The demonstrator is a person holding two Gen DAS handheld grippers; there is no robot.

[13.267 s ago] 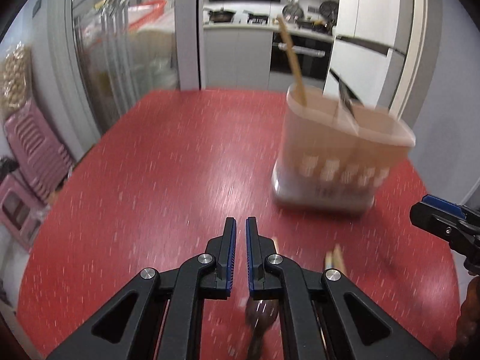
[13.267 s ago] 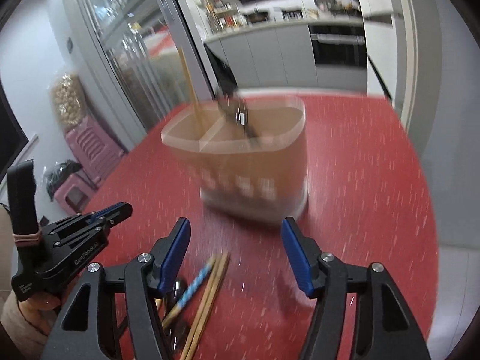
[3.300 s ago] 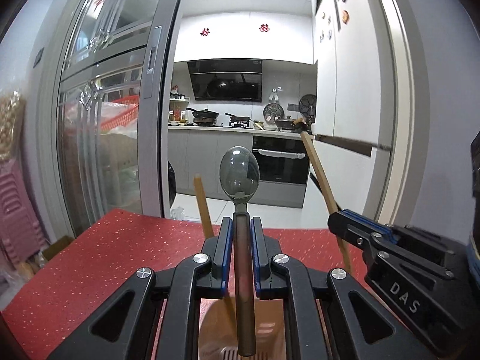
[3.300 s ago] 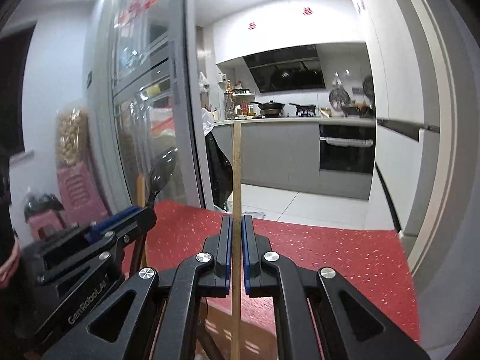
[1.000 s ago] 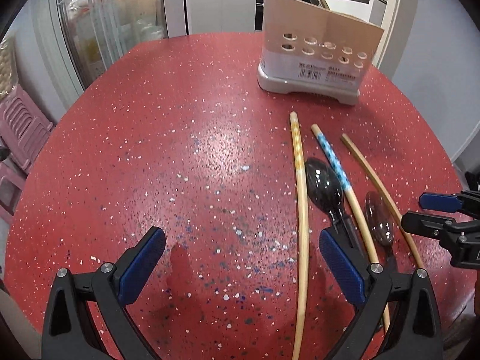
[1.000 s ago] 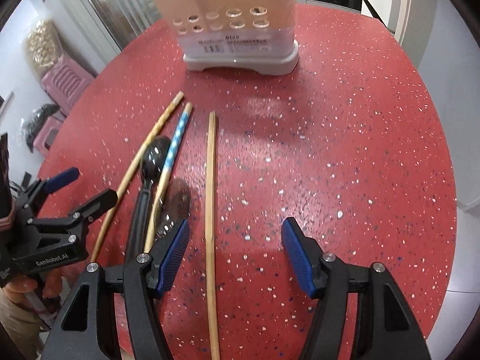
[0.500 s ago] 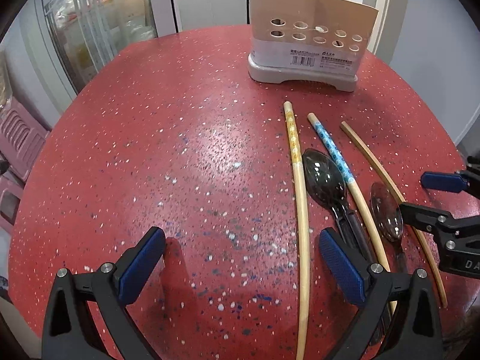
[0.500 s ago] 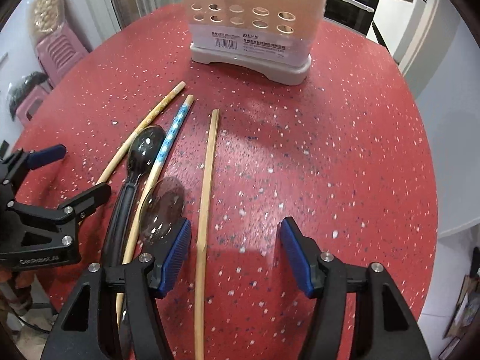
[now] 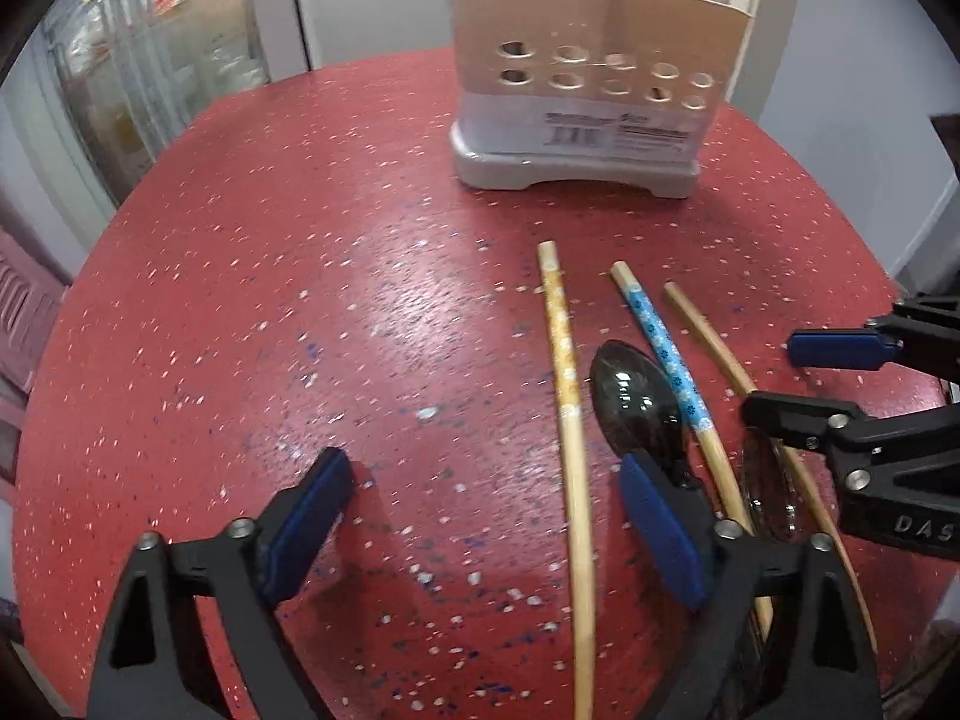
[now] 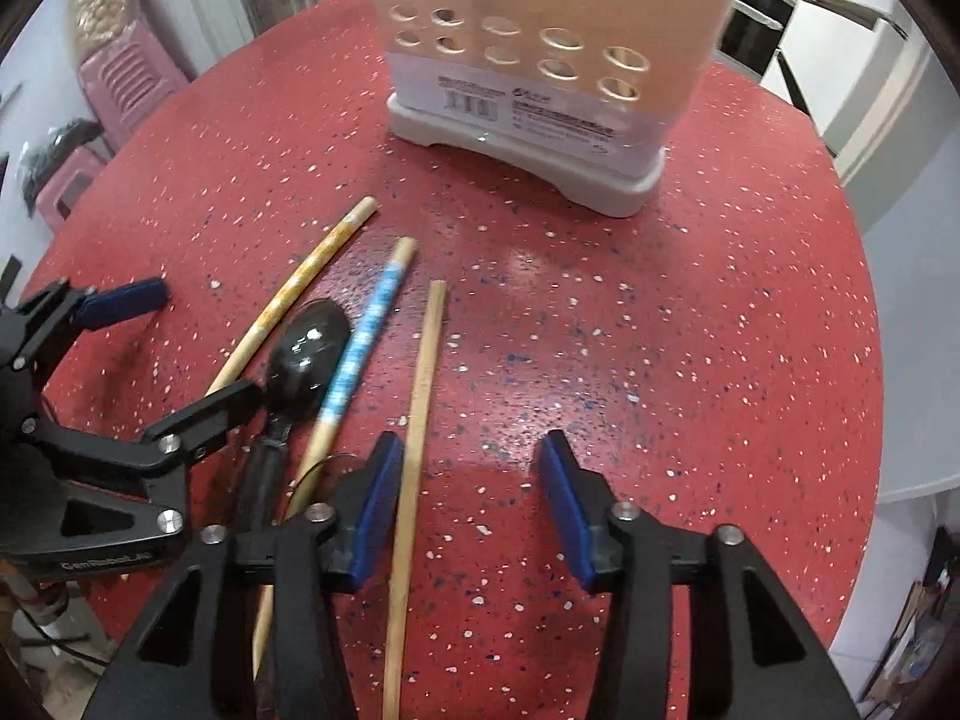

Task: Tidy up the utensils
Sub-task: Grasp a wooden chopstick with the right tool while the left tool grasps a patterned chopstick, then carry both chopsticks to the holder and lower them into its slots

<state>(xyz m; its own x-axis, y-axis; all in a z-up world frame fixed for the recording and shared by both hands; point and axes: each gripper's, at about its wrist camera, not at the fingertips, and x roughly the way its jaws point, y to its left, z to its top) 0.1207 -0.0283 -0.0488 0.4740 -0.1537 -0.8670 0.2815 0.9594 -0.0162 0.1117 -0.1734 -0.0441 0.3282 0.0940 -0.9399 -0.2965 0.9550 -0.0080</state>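
Three chopsticks and two spoons lie on the red table [image 9: 300, 300] in front of the beige utensil holder [image 9: 576, 102]. My left gripper [image 9: 480, 492] is open, and the yellow-patterned chopstick [image 9: 567, 420] runs between its jaws near the right finger. Beside it lie a black spoon [image 9: 636, 396], a blue-patterned chopstick [image 9: 666, 354], a plain chopstick [image 9: 714, 342] and a translucent brown spoon [image 9: 771, 492]. My right gripper [image 10: 471, 468] is closing; the plain chopstick [image 10: 420, 396] lies just inside its left finger, and the pads do not press it. The brown spoon is mostly hidden there.
The holder [image 10: 540, 72] stands at the far side and holds several utensils. Pink stools [image 10: 120, 78] stand on the floor past the table's left edge. The round table's rim [image 10: 870, 360] is close on the right. Bare tabletop [image 10: 660, 330] lies right of the plain chopstick.
Both grippers have moved in over the loose utensils, and the holder looks nearer. The right gripper's jaws have narrowed around the plain chopstick. The left jaws stay wide.
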